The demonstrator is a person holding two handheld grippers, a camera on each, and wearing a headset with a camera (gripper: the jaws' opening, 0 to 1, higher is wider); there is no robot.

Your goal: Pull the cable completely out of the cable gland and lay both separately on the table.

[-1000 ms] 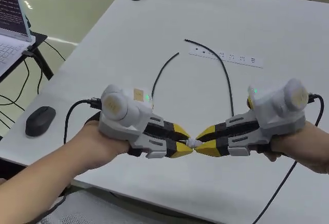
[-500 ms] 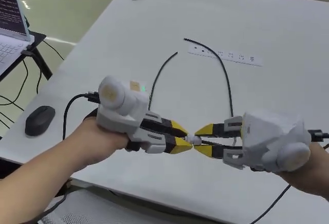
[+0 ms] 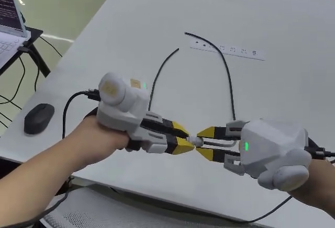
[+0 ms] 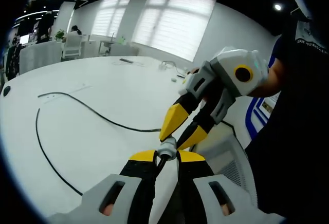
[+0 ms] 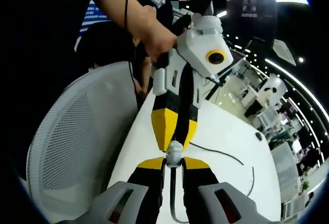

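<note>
A mouse (image 3: 38, 118) lies by the near-left corner of the table (image 3: 293, 40). To its right the left gripper (image 3: 188, 140) is held in the air over the near edge, pointing right. Its jaws are almost closed, the yellow tips pinching one end of the gland (image 3: 196, 141), a small pale fitting held clear of the table top. The right gripper (image 3: 201, 142) meets it head-on from the other side. Its tips press on the gland's other end, with only the gland's width between them.

The cable (image 3: 228, 81) is threaded through the gland. In the right gripper view a black run leaves the gland and passes back between that gripper's jaws. In the left gripper view a dark run drops between the left jaws likewise.

On the table the cable lies in two long curves. One goes from behind the left gripper toward the middle. The other goes from the right gripper toward the far side, where it crosses the left end of a flat white strip (image 3: 235, 50). The two free ends lie near each other, not touching.
</note>
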